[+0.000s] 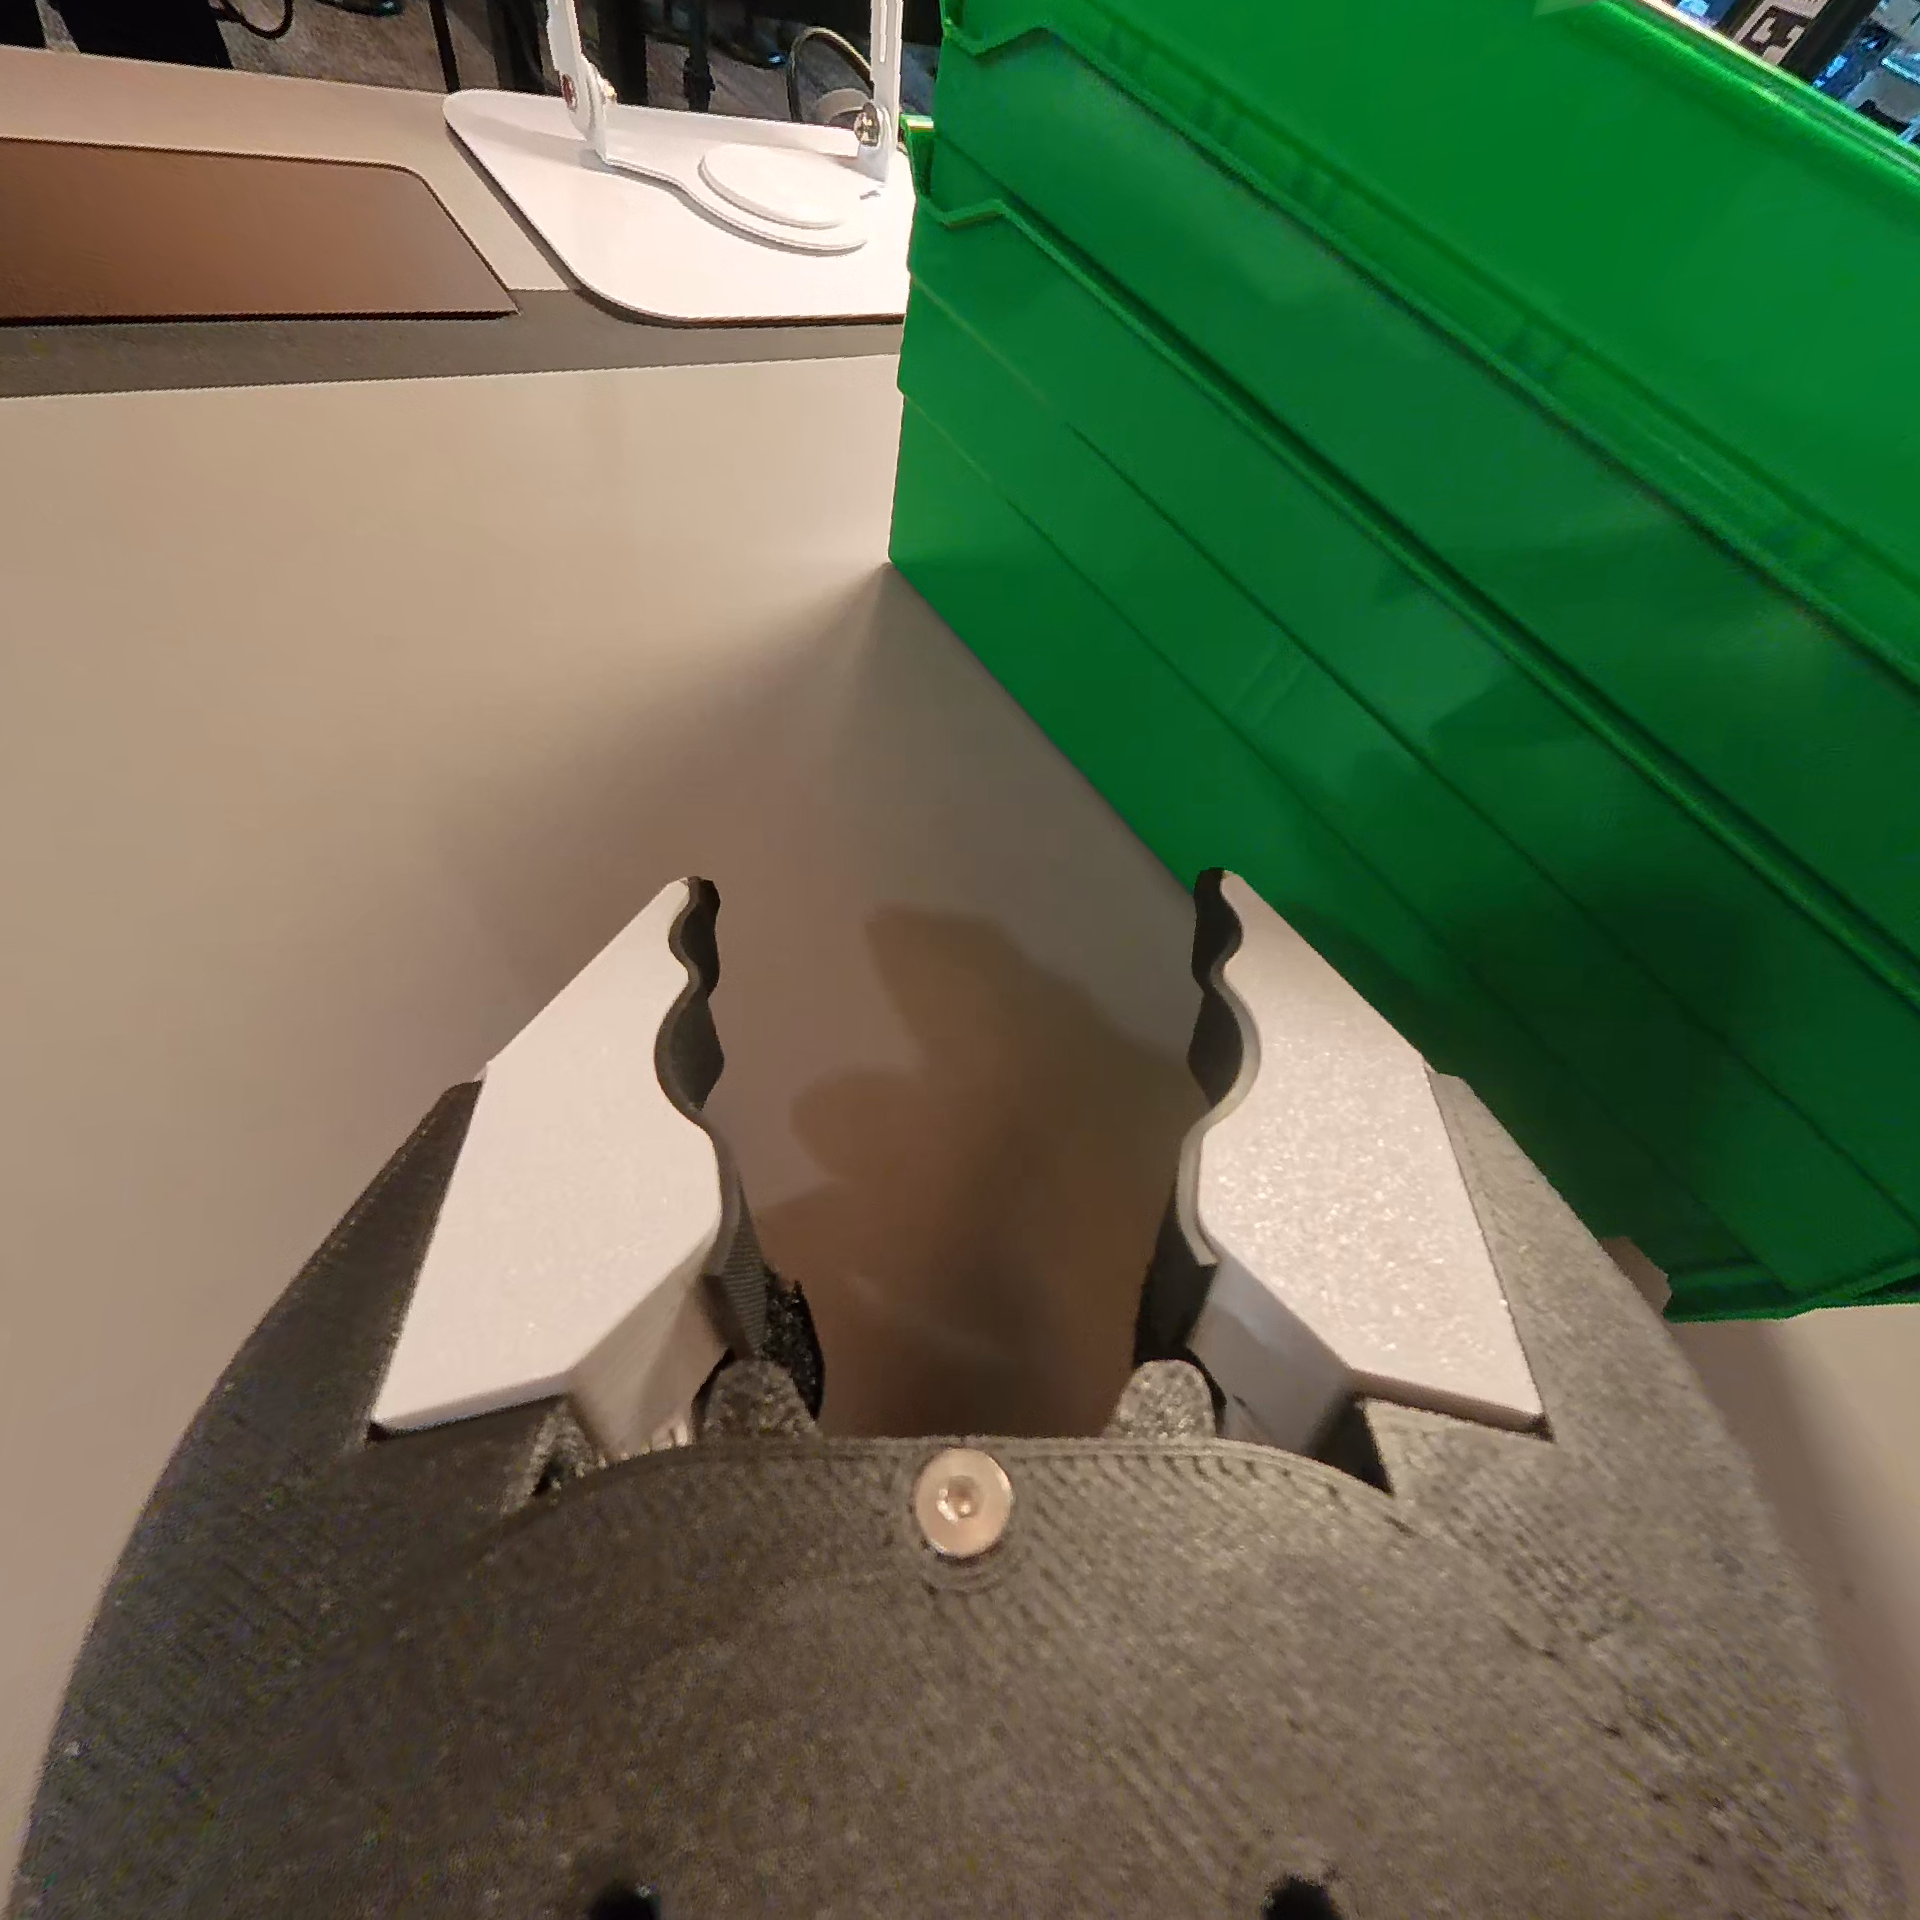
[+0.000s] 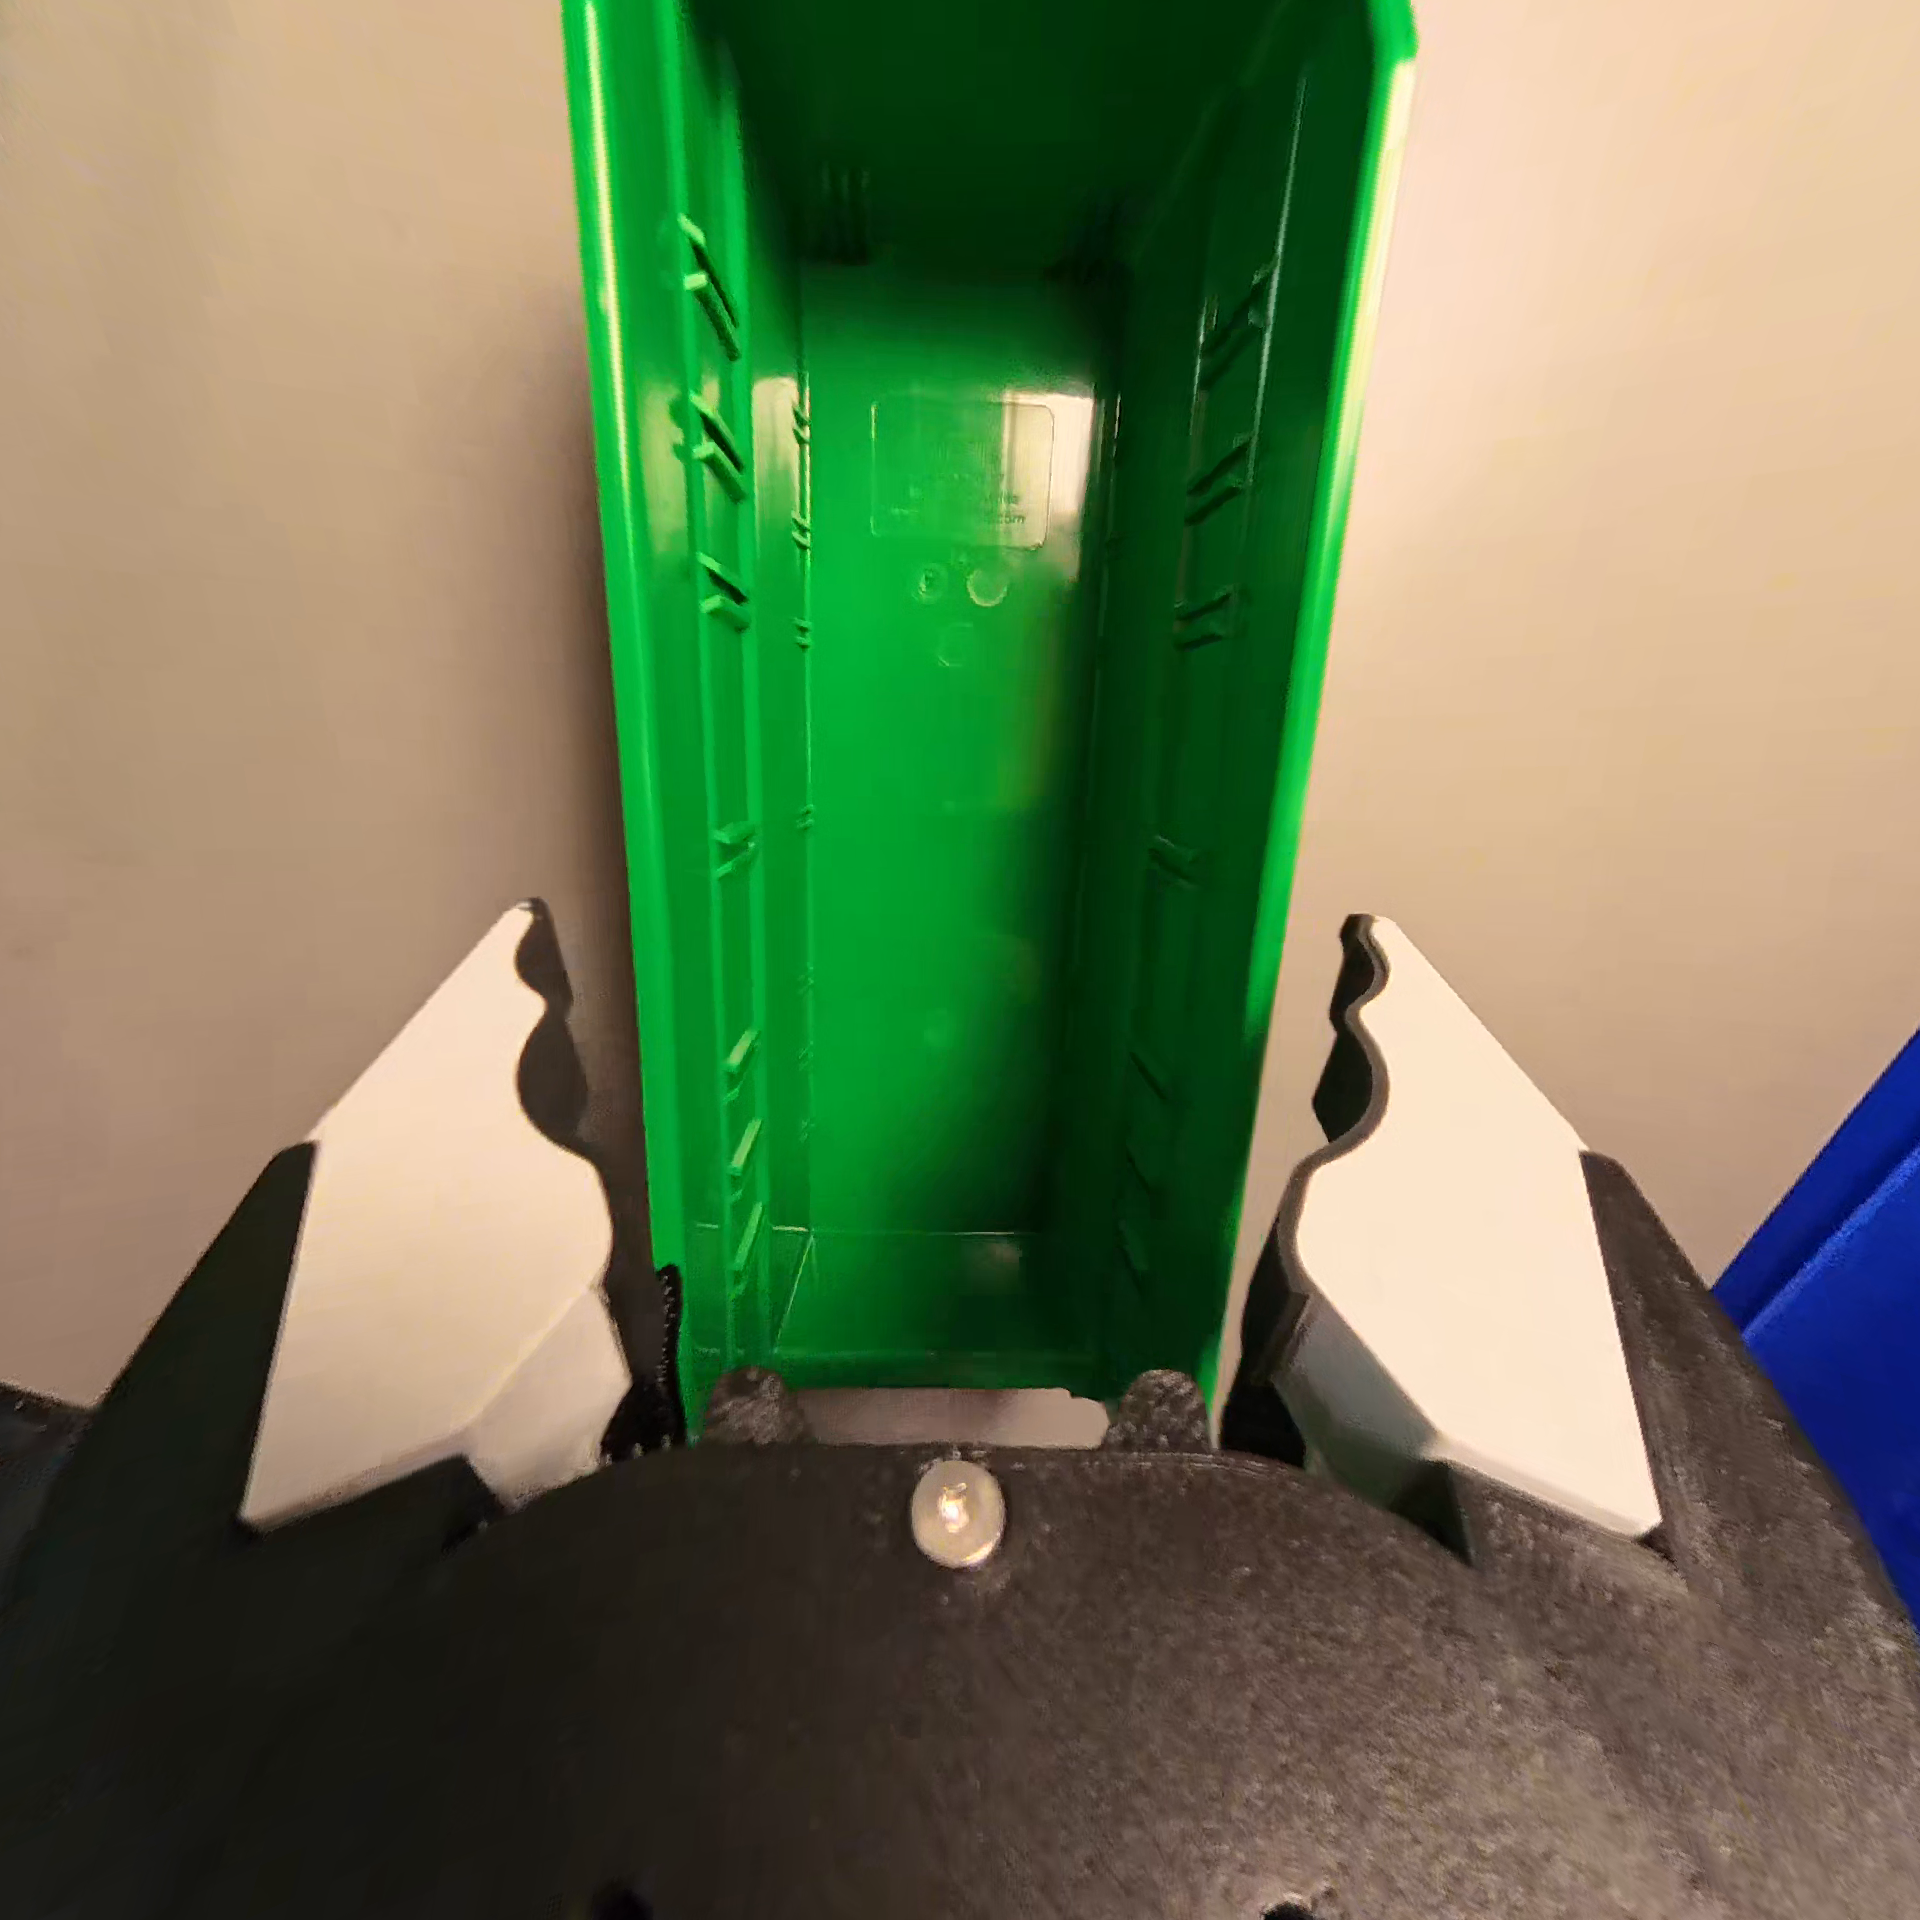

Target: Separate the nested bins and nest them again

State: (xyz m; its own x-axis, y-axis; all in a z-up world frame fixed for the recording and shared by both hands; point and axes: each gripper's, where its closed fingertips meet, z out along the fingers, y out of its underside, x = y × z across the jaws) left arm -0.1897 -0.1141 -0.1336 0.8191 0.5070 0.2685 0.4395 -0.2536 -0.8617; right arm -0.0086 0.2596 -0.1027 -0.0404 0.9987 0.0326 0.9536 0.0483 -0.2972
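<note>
Right gripper [image 2: 951, 925] has its jaws spread wide astride a green bin [image 2: 956, 727], a visible gap at each pad, so nothing is clamped; it looks lined up to close on the side walls. Left gripper [image 1: 956, 894], jaws apart over bare worktop [image 1: 416, 675], points to twelve o'clock, the nested green bins [image 1: 1403, 520] at two o'clock, likely waiting to steady them.

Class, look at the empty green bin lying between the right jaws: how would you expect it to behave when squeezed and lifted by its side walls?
The green bin looks like thin moulded plastic and is empty, so probably light. Its open top suggests the long walls may flex inward under pressure. The glossy surface may slip against the pads, though the rim could give some purchase.
</note>
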